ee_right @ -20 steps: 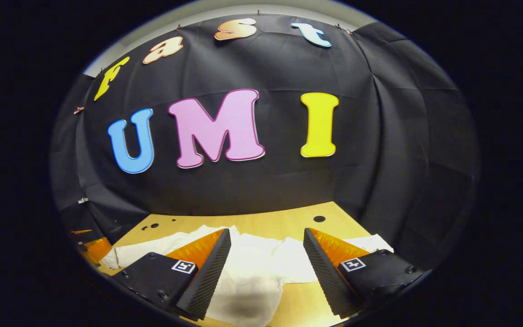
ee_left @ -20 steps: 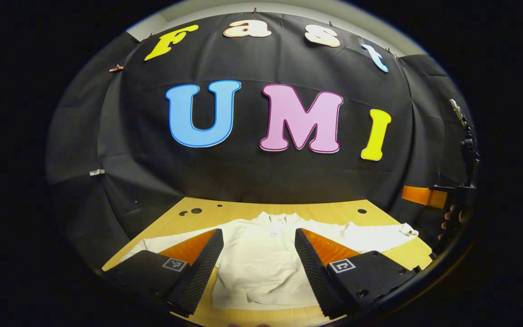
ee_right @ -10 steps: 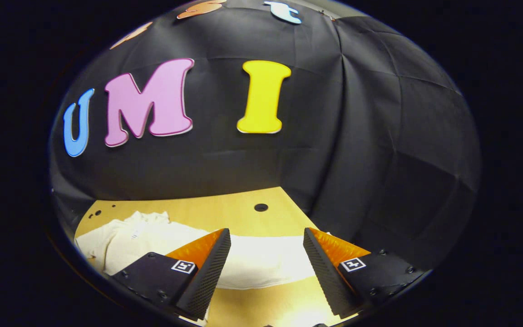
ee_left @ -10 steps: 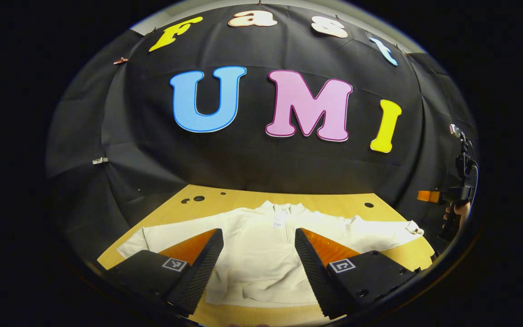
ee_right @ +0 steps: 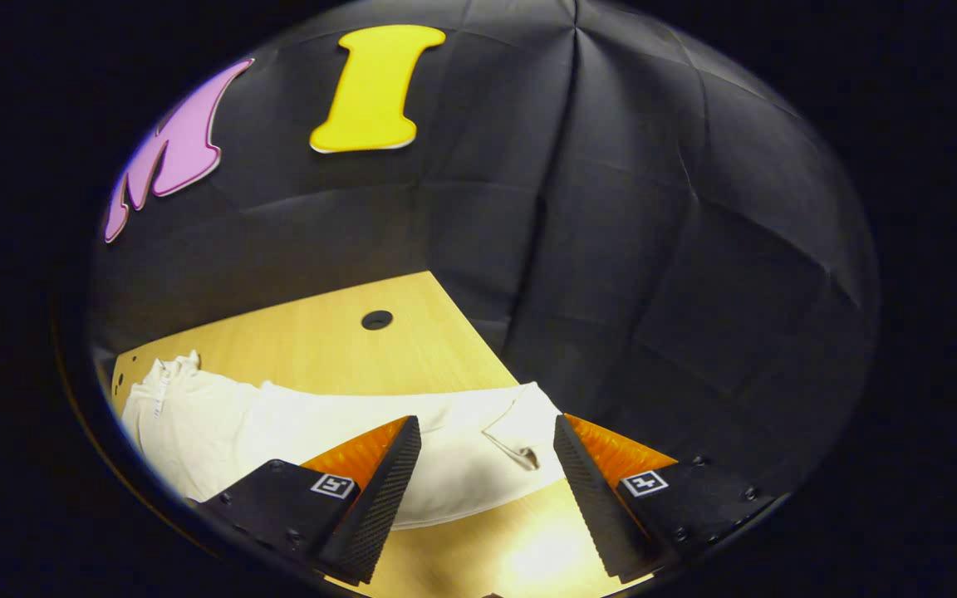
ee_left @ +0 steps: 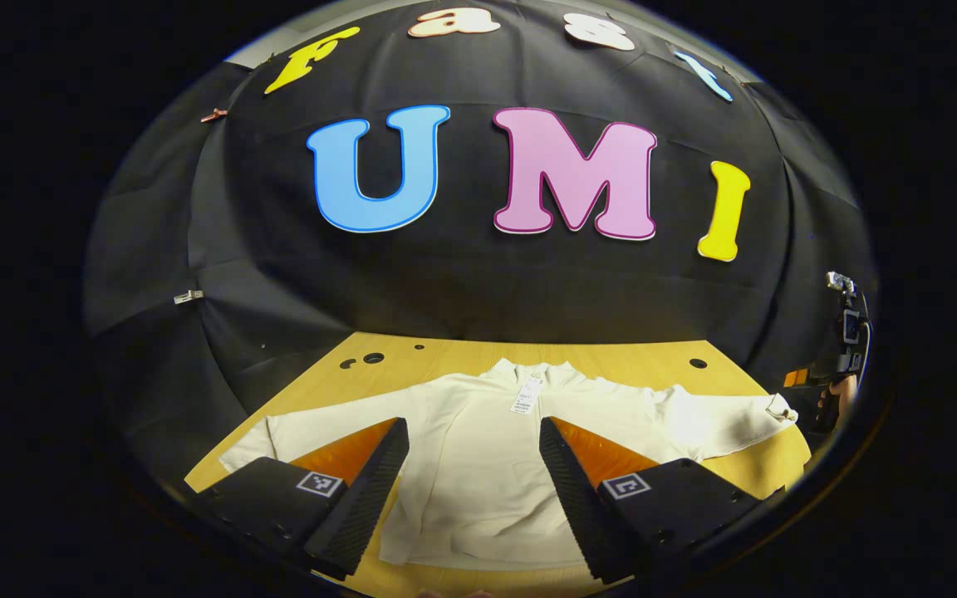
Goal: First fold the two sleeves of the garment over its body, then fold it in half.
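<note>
While the cream-white long-sleeved knit garment (ee_left: 487, 465) lies flat and face up on the pale wooden worktop (ee_left: 611, 365), both sleeves spread out unfolded, the left hand-held gripper (ee_left: 473, 482) hangs over its body with fingers spread wide, gripping nothing. Ahead of the right hand-held gripper (ee_right: 487, 490), whose fingers also stand apart and empty, lies the cuff end of one sleeve (ee_right: 478, 432), reaching between the fingertips near the worktop's corner. A white tag (ee_left: 526, 397) sits at the collar.
</note>
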The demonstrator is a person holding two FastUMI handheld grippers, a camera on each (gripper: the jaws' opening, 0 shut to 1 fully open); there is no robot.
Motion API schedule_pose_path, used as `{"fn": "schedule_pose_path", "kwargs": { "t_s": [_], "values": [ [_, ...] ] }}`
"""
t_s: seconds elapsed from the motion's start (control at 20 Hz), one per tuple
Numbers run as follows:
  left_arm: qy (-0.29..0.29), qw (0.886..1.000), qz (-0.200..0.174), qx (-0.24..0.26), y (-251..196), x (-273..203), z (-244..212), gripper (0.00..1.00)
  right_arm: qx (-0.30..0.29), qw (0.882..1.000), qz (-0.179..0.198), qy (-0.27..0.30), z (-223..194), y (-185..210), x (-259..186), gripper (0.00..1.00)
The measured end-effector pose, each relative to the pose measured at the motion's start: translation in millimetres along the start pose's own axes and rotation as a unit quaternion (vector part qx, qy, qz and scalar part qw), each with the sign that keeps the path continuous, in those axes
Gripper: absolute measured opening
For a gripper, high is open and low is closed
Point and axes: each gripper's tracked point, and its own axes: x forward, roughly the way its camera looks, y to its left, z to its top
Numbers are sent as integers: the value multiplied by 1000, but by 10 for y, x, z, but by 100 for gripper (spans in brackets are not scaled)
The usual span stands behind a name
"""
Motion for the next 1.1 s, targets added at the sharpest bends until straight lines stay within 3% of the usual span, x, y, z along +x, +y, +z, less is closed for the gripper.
{"fn": "schedule_pose_path", "kwargs": {
  "t_s": [0.35, 0.7, 0.75, 0.8, 0.95, 1.0, 1.1],
  "values": [
    [19, 1000, -9, 12, -197, 70, -71, 98, 41, 991, -53, 113, -609, -345, 657, 98],
    [26, 999, -32, 25, -402, 102, -104, 96, 11, 993, -33, 114, -672, -265, 735, 98],
    [26, 999, -34, 25, -426, 118, -103, 96, 15, 993, -23, 117, -700, -254, 730, 94],
    [27, 999, -36, 25, -443, 131, -110, 96, 13, 993, -20, 113, -686, -263, 734, 99],
    [26, 999, -37, 26, -472, 151, -85, 96, -23, 994, -17, 106, -697, -246, 699, 34],
    [25, 999, -36, 27, -471, 166, -82, 96, -32, 994, -10, 100, -675, -212, 710, 22],
    [25, 999, -33, 27, -472, 165, -65, 96, -35, 994, 0, 102, -691, -163, 732, 21]
  ]
}}
